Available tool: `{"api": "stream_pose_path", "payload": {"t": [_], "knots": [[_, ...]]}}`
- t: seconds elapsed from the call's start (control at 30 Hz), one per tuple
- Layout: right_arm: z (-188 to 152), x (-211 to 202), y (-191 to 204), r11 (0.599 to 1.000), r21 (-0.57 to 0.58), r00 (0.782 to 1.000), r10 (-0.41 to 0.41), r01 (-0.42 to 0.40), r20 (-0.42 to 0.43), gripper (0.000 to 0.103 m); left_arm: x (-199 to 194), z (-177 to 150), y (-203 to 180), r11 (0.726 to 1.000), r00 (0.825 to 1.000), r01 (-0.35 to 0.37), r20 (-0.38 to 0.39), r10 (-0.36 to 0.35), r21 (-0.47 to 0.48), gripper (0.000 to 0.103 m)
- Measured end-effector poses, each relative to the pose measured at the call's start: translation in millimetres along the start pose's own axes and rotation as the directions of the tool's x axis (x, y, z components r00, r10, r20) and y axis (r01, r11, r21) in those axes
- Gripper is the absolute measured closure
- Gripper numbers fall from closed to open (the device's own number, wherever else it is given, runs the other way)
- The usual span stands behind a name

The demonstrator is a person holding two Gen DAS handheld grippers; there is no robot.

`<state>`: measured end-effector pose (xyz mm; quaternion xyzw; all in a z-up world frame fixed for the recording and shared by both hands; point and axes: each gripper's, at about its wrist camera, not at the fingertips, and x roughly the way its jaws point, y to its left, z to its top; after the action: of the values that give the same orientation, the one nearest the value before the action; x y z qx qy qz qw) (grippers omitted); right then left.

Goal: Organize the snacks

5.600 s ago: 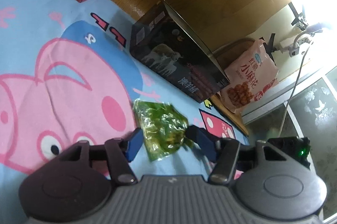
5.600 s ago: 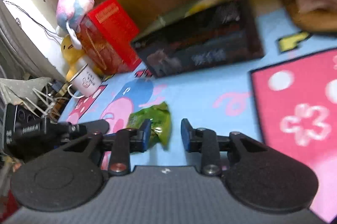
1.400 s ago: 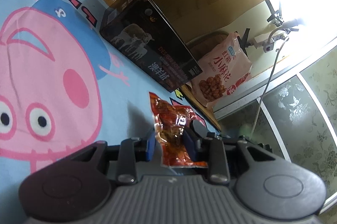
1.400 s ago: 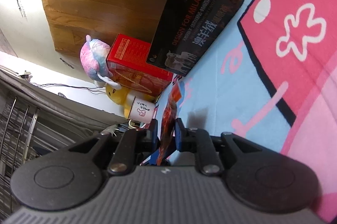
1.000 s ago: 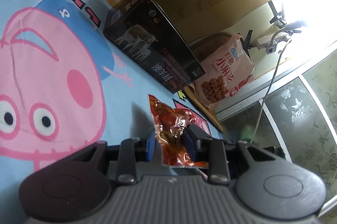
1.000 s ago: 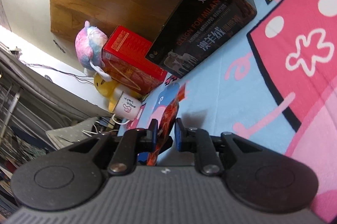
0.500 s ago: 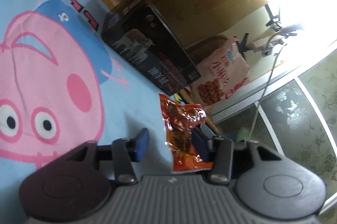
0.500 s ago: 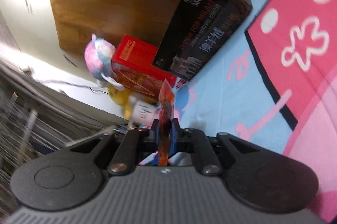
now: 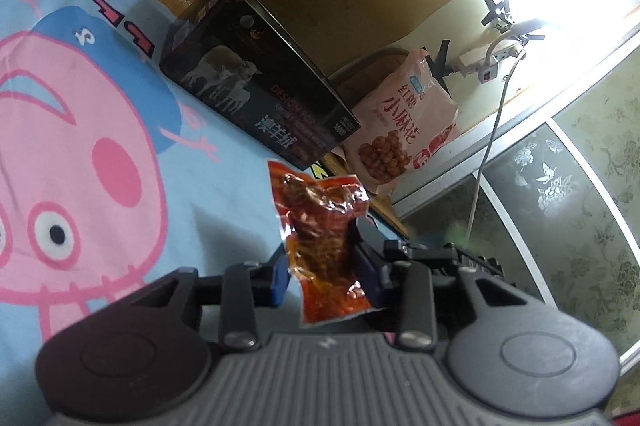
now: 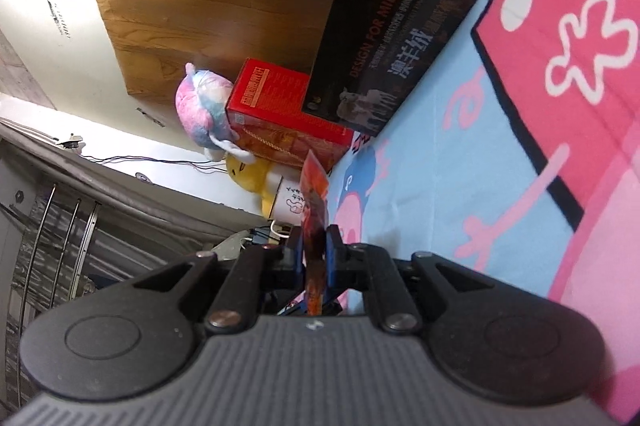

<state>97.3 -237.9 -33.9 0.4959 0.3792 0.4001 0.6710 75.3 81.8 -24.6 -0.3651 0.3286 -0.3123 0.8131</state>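
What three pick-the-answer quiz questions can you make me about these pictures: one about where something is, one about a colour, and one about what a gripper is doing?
1. Where is the pink snack bag?
A. on the pig picture
B. beside the end of the black box
C. in a drawer

2. What colour is the box next to the plush toy?
A. green
B. white
C. red

3. What is the right gripper doing?
A. shut on the red snack packet
B. wide open and empty
C. shut on a spoon

Answers: B, the bag leans just past the black box's end. C, its printed sides are red. A, both pads press on the packet, seen edge-on.
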Motion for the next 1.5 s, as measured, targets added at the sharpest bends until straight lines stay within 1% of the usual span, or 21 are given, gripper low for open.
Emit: {"api": "stream_pose_path", "payload": {"t": [0.33, 0.7, 1.0, 1.07, 1.13, 1.2, 1.3, 1.4, 1.5], "knots": [[-6.6, 2.7, 12.7, 0.991, -0.108, 0.996, -0.079, 0.081, 0.03, 0.088, 2.4, 0.8, 1.9, 1.0, 1.0, -0.023, -0.014, 0.023, -0.004, 0.07], [-7.3, 4.5, 17.7, 0.98, -0.162, 0.992, -0.114, 0.12, 0.046, 0.088, 2.2, 0.9, 3.5, 1.0, 0.999, -0.027, -0.023, 0.027, -0.01, 0.07], [-8.2, 4.5, 21.9, 0.97, -0.202, 0.99, -0.125, 0.136, 0.063, 0.088, 2.1, 0.5, 2.7, 1.0, 1.0, -0.024, -0.02, 0.024, -0.006, 0.071], [-8.3, 4.4, 24.0, 0.965, -0.216, 0.988, -0.135, 0.147, 0.07, 0.088, 2.5, 1.4, 1.1, 1.0, 0.999, -0.027, -0.025, 0.027, -0.006, 0.072], [-9.0, 4.8, 29.5, 0.952, -0.252, 0.984, -0.16, 0.176, 0.082, 0.089, 3.8, 4.3, -2.8, 0.999, 0.999, -0.034, -0.033, 0.034, 0.001, 0.072], [-8.7, 4.2, 36.2, 0.942, -0.274, 0.98, -0.175, 0.194, 0.096, 0.089, 4.8, 10.3, -8.9, 1.0, 0.999, -0.029, -0.037, 0.029, 0.013, 0.072], [0.6, 3.8, 47.7, 0.932, -0.305, 0.979, -0.17, 0.198, 0.116, 0.089, 10.3, 28.4, -19.9, 0.998, 0.999, -0.023, -0.042, 0.026, 0.057, 0.072], [18.7, 8.8, 64.1, 0.904, -0.364, 0.972, -0.18, 0.225, 0.154, 0.089, 23.8, 58.2, -37.2, 0.992, 0.998, -0.045, -0.044, 0.05, 0.119, 0.072], [44.2, 16.1, 78.4, 0.874, -0.42, 0.964, -0.172, 0.245, 0.205, 0.089, 39.4, 88.3, -54.2, 0.978, 0.997, -0.071, -0.025, 0.077, 0.196, 0.07]]}}
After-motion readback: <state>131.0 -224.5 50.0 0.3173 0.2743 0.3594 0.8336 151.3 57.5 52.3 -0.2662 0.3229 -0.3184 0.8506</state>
